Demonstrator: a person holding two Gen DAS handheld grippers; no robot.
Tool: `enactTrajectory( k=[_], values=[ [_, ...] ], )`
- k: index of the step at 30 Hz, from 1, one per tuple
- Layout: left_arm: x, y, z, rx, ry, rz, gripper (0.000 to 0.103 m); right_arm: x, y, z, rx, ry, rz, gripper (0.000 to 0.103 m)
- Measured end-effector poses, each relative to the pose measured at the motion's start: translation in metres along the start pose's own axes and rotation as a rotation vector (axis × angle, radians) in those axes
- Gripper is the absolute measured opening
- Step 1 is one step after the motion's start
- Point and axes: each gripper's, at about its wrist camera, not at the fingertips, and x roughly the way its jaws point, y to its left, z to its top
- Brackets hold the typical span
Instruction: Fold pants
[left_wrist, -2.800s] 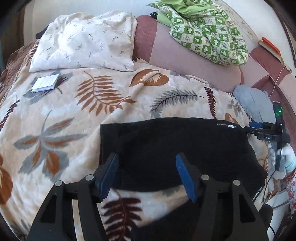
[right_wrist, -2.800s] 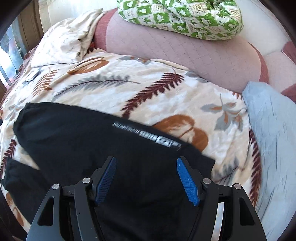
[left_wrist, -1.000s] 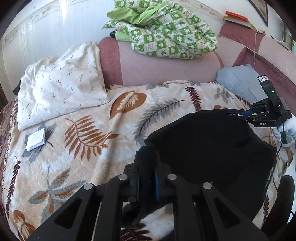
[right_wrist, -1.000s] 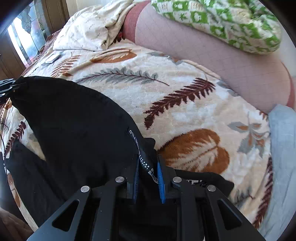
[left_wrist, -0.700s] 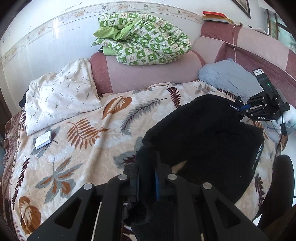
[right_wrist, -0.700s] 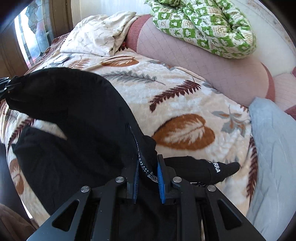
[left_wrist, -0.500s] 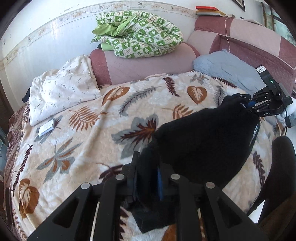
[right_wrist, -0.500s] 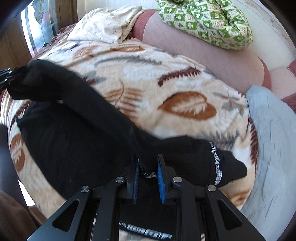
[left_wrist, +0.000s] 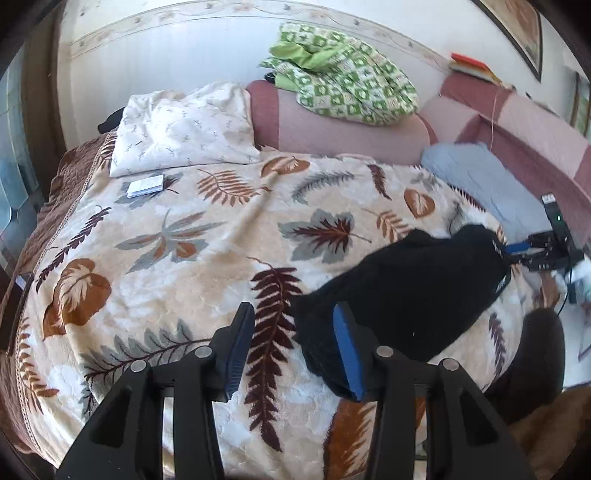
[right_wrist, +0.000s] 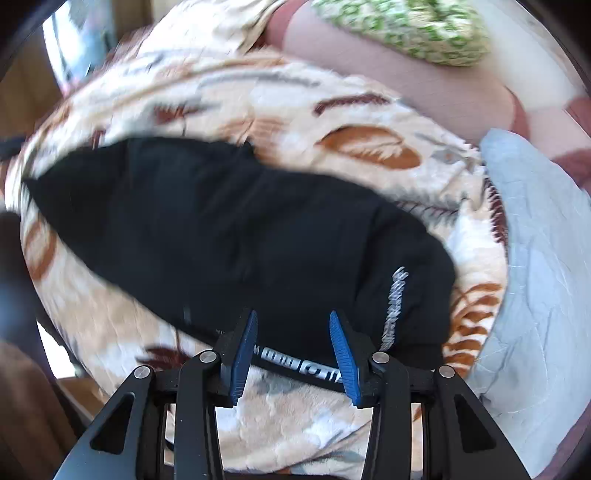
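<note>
The black pants (left_wrist: 410, 291) lie folded in a bundle on the leaf-patterned blanket (left_wrist: 192, 266), near the bed's front right edge. In the right wrist view they (right_wrist: 240, 236) fill the middle, with white lettering at the near edge. My left gripper (left_wrist: 293, 338) is open and empty, just above the bundle's left end. My right gripper (right_wrist: 293, 338) is open and empty, over the bundle's near edge; it also shows in the left wrist view (left_wrist: 532, 251) at the bundle's right end.
A white pillow (left_wrist: 184, 129) and a small booklet (left_wrist: 146, 185) lie at the back left. A green checked quilt (left_wrist: 343, 88) sits on the pink sofa back (left_wrist: 332, 129). A light blue cloth (left_wrist: 480, 177) lies at the right. A dark chair (left_wrist: 532, 362) stands by the bed's edge.
Both grippers held the pants lifted and carried the fold toward the front right. Now both have opened and let go, and the pants lie folded on the blanket.
</note>
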Motion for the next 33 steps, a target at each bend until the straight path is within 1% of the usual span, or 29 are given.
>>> enactTrajectory(
  k=[2, 4, 5, 7, 9, 10, 12, 14, 16, 18, 20, 22, 23, 25, 27, 28, 30, 32, 33],
  values=[
    [0.004, -0.003, 0.012, -0.036, -0.025, -0.005, 0.044, -0.005, 0.000, 0.011, 0.057, -0.042, 0.019, 0.046],
    [0.018, -0.017, 0.021, -0.041, -0.028, -0.002, 0.045, -0.001, 0.007, 0.023, 0.091, -0.063, 0.050, 0.050],
    [0.028, -0.027, 0.023, -0.041, -0.021, 0.000, 0.045, 0.005, 0.016, 0.028, 0.095, -0.065, 0.067, 0.050],
    [0.050, -0.046, 0.021, -0.035, 0.016, -0.030, 0.045, 0.016, 0.028, 0.033, 0.098, -0.055, 0.087, 0.050],
    [0.067, -0.062, 0.015, -0.025, 0.056, -0.039, 0.045, 0.031, 0.038, 0.035, 0.114, -0.034, 0.111, 0.050],
    [0.072, -0.065, 0.010, -0.032, 0.063, -0.044, 0.045, 0.038, 0.042, 0.035, 0.124, -0.019, 0.117, 0.050],
    [0.077, -0.062, 0.002, -0.085, 0.074, -0.056, 0.045, 0.043, 0.050, 0.036, 0.127, -0.015, 0.129, 0.051],
    [0.077, -0.050, -0.010, -0.178, 0.084, -0.056, 0.046, 0.043, 0.061, 0.042, 0.111, -0.028, 0.172, 0.051],
    [0.072, -0.036, -0.024, -0.267, 0.081, -0.045, 0.047, 0.040, 0.076, 0.052, 0.079, -0.047, 0.234, 0.051],
    [0.066, -0.029, -0.038, -0.327, 0.075, -0.041, 0.049, 0.040, 0.097, 0.069, 0.036, -0.063, 0.298, 0.054],
    [0.063, -0.025, -0.051, -0.361, 0.083, -0.036, 0.049, 0.044, 0.125, 0.090, -0.017, -0.069, 0.370, 0.056],
    [0.063, -0.024, -0.060, -0.378, 0.089, -0.042, 0.049, 0.048, 0.155, 0.108, -0.075, -0.074, 0.414, 0.057],
    [0.064, -0.024, -0.064, -0.387, 0.090, -0.050, 0.049, 0.050, 0.177, 0.119, -0.123, -0.079, 0.439, 0.057],
    [0.069, -0.023, -0.070, -0.416, 0.096, -0.074, 0.049, 0.054, 0.207, 0.134, -0.190, -0.075, 0.470, 0.057],
    [0.074, -0.021, -0.076, -0.452, 0.100, -0.094, 0.049, 0.060, 0.245, 0.152, -0.267, -0.048, 0.508, 0.057],
    [0.075, -0.020, -0.078, -0.465, 0.099, -0.105, 0.049, 0.064, 0.262, 0.159, -0.300, -0.030, 0.512, 0.057],
    [0.076, -0.017, -0.082, -0.489, 0.089, -0.121, 0.049, 0.070, 0.288, 0.169, -0.349, -0.002, 0.518, 0.057],
    [0.077, -0.015, -0.085, -0.514, 0.083, -0.140, 0.048, 0.078, 0.308, 0.175, -0.386, 0.028, 0.534, 0.057],
    [0.077, -0.014, -0.086, -0.524, 0.080, -0.146, 0.048, 0.082, 0.315, 0.176, -0.403, 0.044, 0.528, 0.057]
  ],
)
